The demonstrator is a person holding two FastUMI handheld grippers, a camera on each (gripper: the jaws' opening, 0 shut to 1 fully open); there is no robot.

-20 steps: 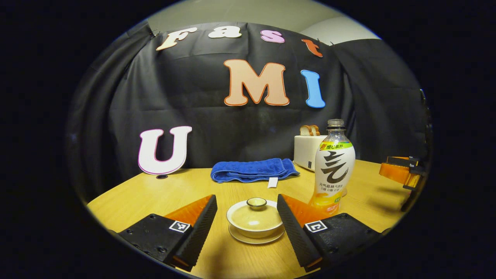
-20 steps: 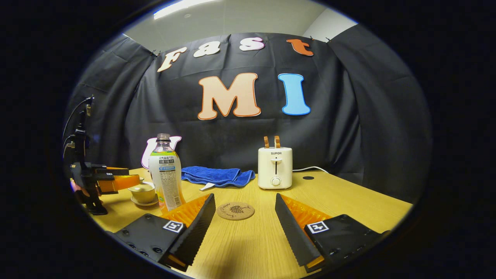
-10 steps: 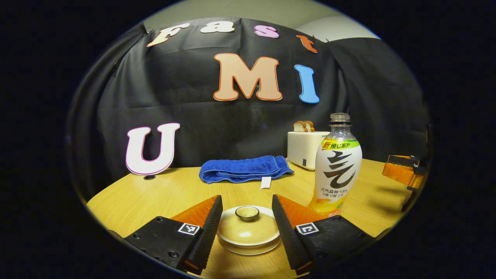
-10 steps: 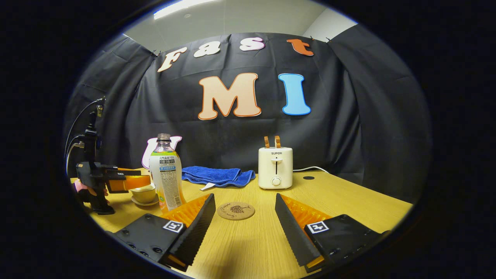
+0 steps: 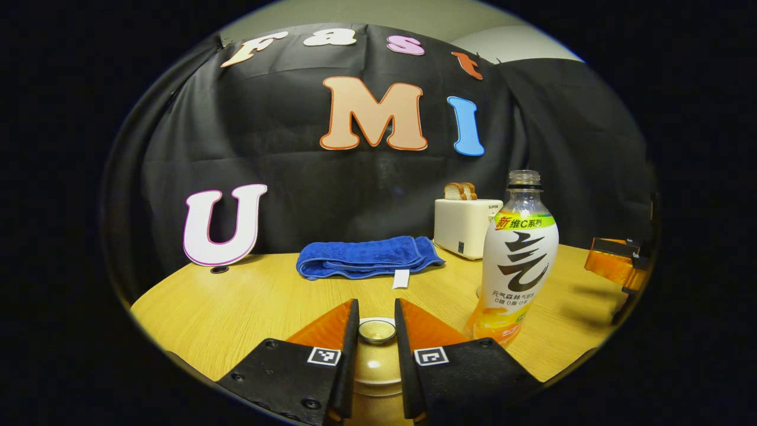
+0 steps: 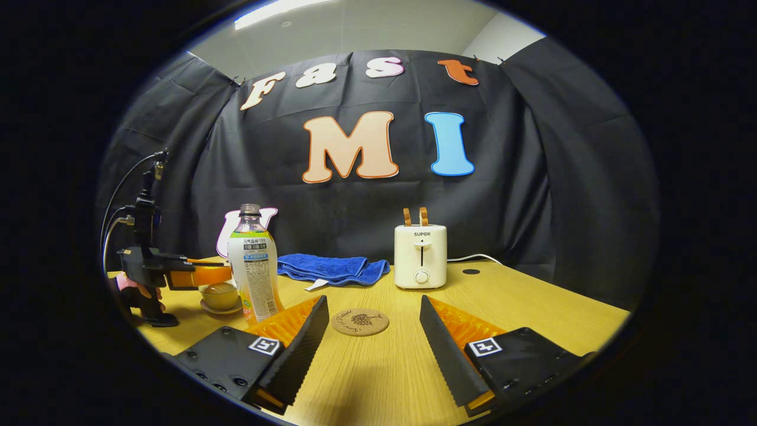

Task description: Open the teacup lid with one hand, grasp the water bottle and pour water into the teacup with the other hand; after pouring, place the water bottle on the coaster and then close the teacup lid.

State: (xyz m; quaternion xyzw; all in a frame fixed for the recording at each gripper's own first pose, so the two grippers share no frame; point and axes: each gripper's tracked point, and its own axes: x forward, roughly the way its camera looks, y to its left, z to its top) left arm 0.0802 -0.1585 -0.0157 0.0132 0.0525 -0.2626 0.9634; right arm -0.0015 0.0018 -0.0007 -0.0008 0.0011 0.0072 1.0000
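- At the near edge of the table (image 5: 248, 302), in the left gripper view, the left gripper (image 5: 377, 331) has its fingers drawn in close on either side of the small knob (image 5: 377, 330) on top of the teacup lid (image 5: 375, 367). They look to be touching or all but touching it; I cannot tell whether they press.
- The step in hand looks to be the first one, taking hold of the lid, which sits on the teacup (image 6: 217, 294) on its saucer (image 6: 220, 308).
- Next, I judge, comes a firm pinch on the knob and a straight lift, then holding the lid off to one side.
- Across the table, the right gripper (image 6: 374, 331) hangs wide open and empty over bare wood, with the round coaster (image 6: 359, 322) lying between its fingers farther off.
- The water bottle (image 5: 516, 260) stands upright and uncapped, just beside the cup on its right in the left gripper view; it holds only a little liquid at the bottom.
- Being so near the cup, the bottle could be knocked if the lid swings that way.
- A folded blue towel (image 5: 366, 258) and a white toaster (image 6: 420, 255) with bread in its slots stand well back by the wall, out of the way.
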